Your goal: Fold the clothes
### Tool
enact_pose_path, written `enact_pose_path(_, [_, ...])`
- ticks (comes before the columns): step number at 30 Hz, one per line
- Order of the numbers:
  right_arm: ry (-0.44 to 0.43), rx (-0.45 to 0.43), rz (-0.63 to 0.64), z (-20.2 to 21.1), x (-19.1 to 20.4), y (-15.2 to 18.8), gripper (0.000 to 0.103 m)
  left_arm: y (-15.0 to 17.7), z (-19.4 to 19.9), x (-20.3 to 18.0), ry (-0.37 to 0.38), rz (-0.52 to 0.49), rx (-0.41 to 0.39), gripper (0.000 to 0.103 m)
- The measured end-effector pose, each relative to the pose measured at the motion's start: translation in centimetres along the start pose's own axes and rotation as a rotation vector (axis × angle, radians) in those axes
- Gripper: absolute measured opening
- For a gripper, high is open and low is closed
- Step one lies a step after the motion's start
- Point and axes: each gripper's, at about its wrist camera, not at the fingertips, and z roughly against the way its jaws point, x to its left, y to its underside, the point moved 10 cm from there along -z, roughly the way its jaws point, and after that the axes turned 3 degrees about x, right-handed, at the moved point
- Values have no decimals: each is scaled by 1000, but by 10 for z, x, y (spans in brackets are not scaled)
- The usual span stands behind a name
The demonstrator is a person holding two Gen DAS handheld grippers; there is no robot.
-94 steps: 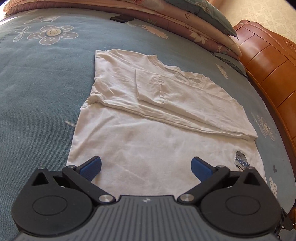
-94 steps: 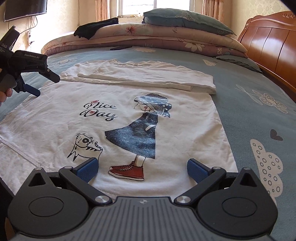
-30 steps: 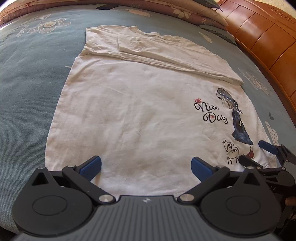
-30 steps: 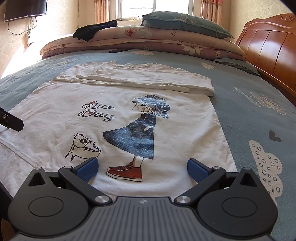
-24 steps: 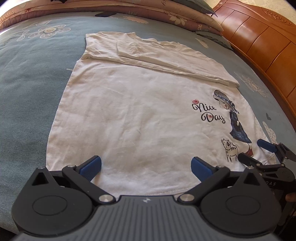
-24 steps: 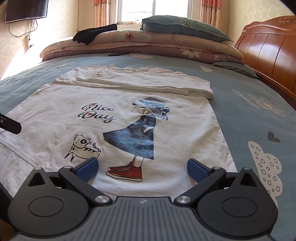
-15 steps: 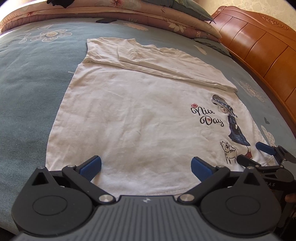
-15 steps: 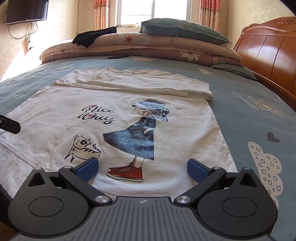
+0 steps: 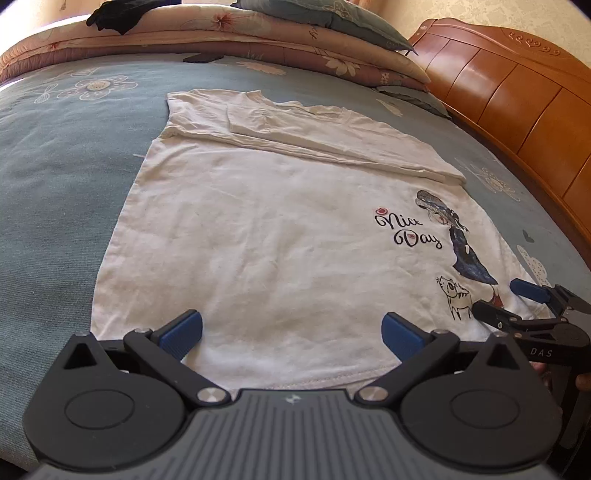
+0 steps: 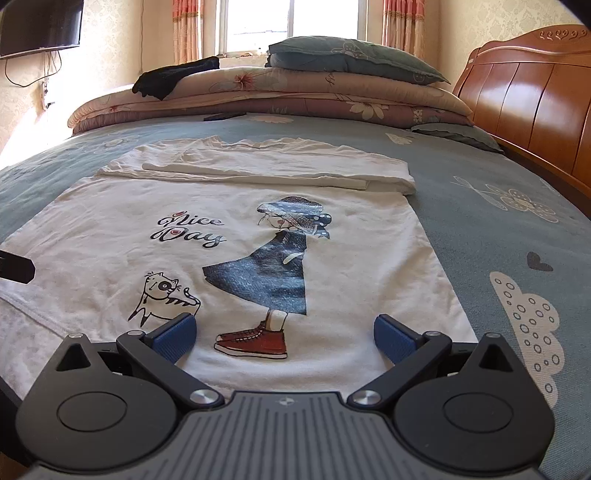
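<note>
Change since three seconds ago: left claw (image 9: 291, 330) having pulled back to the shirt's near hem, right claw (image 10: 284, 332) keeping its place.
White T-shirt (image 9: 266, 236): lying flat on the blue-grey bed (image 9: 55, 177), far portion folded over; print reading "Nice Day" (image 10: 188, 230).
Both claws: gaping wide, gripping nothing, hem lying just before the pads.
Left view only: right claw (image 9: 517, 301) showing, marked "DAS".
Right view only: window (image 10: 291, 22), wall television (image 10: 37, 27).
</note>
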Motion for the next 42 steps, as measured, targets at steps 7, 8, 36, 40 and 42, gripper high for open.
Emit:
enact_pose_path(7, [23,4,3,2,2,0,103,2,1,-1,-10,-28,-16,102])
enact_pose_path(8, [22,13,2,2,2,0,103,1,1,-1,-7,-28,-10,102])
enact_pose_path(36, [-344,30,-177,-55,-3,-91,103,-199,-145,81,233,593,41,77])
enact_pose_path(40, [-306,44,-141,-59,-3,-88,103,-204,-155,80,257,624,41,79])
enact_pose_path(42, [-304,46,-137,-59,-3,-88,103,-207,-158,82,274,645,34,79])
